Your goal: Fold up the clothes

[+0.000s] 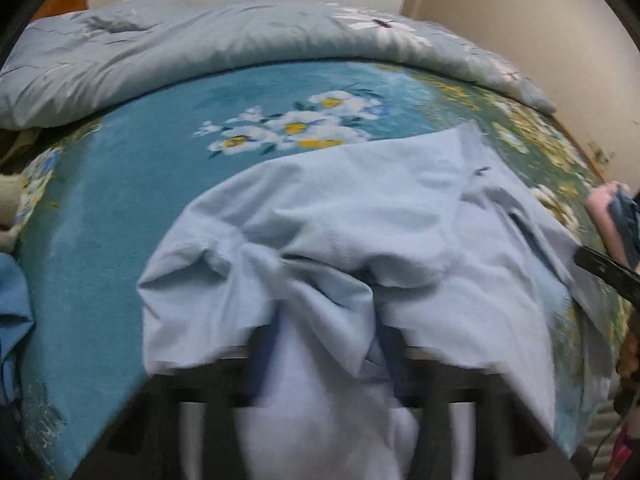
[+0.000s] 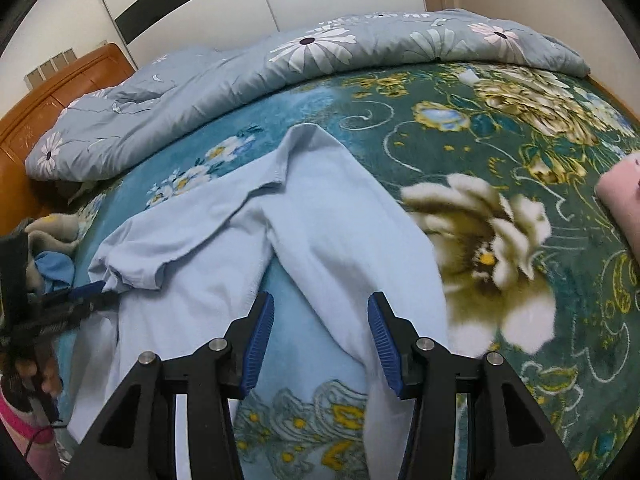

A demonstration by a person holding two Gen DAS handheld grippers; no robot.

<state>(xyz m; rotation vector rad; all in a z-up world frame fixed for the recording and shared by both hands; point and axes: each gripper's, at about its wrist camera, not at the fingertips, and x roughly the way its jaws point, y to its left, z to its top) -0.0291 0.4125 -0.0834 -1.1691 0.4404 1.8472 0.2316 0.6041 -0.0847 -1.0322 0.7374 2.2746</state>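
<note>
A light blue shirt [image 2: 328,216] lies crumpled on the floral bed blanket [image 2: 500,152]. In the left wrist view the shirt [image 1: 360,220] fills the middle and drapes over my left gripper [image 1: 324,344], which is shut on a bunched fold of it; the blue pads are mostly hidden by cloth. In the right wrist view my left gripper [image 2: 94,292] shows at the far left, pinching the shirt's sleeve edge. My right gripper [image 2: 320,332] is open and empty, its blue pads [image 2: 260,340] just above the shirt's lower part, with cloth and blanket between the jaws.
A grey-blue flowered duvet [image 2: 280,64] is heaped along the far side of the bed. A folded pink garment [image 2: 624,208] lies at the right edge. Blue and grey clothes [image 2: 56,248] sit at the left. A wooden headboard [image 2: 60,88] stands at the far left.
</note>
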